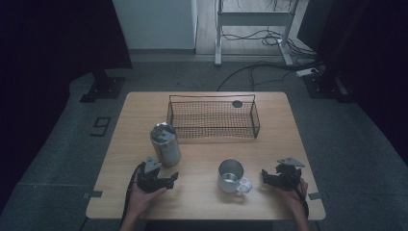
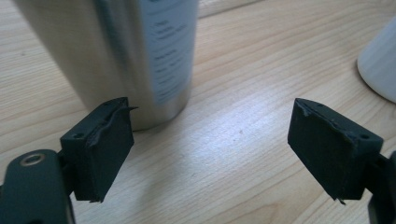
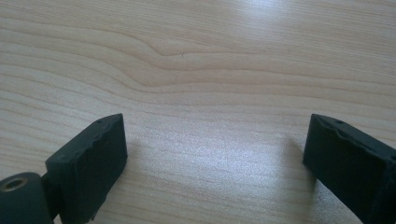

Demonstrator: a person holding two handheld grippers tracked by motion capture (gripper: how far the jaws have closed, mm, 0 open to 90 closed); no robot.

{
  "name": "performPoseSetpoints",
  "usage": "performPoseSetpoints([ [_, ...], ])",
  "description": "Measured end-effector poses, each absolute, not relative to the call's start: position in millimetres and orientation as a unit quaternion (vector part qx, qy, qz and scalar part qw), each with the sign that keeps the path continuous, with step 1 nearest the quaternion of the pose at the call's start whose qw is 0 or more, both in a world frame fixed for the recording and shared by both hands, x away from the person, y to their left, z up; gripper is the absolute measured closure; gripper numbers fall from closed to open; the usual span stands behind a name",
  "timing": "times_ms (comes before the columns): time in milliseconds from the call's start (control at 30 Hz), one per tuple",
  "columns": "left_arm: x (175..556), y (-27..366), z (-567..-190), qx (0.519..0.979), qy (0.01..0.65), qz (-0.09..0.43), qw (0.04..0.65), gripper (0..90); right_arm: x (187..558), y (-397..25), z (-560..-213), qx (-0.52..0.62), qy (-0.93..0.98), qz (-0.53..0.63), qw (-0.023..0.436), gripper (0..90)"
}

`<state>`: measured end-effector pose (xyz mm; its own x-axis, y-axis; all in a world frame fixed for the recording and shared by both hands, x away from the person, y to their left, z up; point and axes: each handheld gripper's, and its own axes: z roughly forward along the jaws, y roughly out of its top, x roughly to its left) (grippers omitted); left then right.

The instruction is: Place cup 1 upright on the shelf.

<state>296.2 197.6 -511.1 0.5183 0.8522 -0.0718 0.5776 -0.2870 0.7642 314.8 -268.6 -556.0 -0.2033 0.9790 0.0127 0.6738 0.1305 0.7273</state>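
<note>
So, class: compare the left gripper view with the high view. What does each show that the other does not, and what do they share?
Left gripper view alone: the printed label on the steel can, and the worn pads of the open fingers close up.

High view alone: the wire basket, the right gripper, both hands, and the floor with its cables.

Shared: the steel can, the white mug, the left gripper and the wooden table.
</note>
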Motion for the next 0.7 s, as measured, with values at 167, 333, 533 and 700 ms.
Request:
performPoseSetpoints([
  [167, 301.3, 207.7, -500.5, 0.767, 0.472, 0.187, 0.393, 12.4, 314.7, -268.6, -555.9, 0.582, 0.710, 0.311, 0.245, 6.0],
  [333, 304.9, 214.0, -493.2, 0.757, 0.482, 0.186, 0.400, 10.3, 314.7, -268.6, -556.0, 0.582, 0.710, 0.311, 0.245, 6.0],
  [533, 310.5, 213.6, -488.1, 0.763, 0.474, 0.185, 0.398, 6.8, 314.8, -267.9, -555.8, 0.585, 0.708, 0.309, 0.247, 6.3],
  [700, 316.6, 211.9, -485.0, 0.760, 0.472, 0.195, 0.402, 4.9, 314.9, -267.9, -555.9, 0.588, 0.705, 0.310, 0.249, 7.2],
])
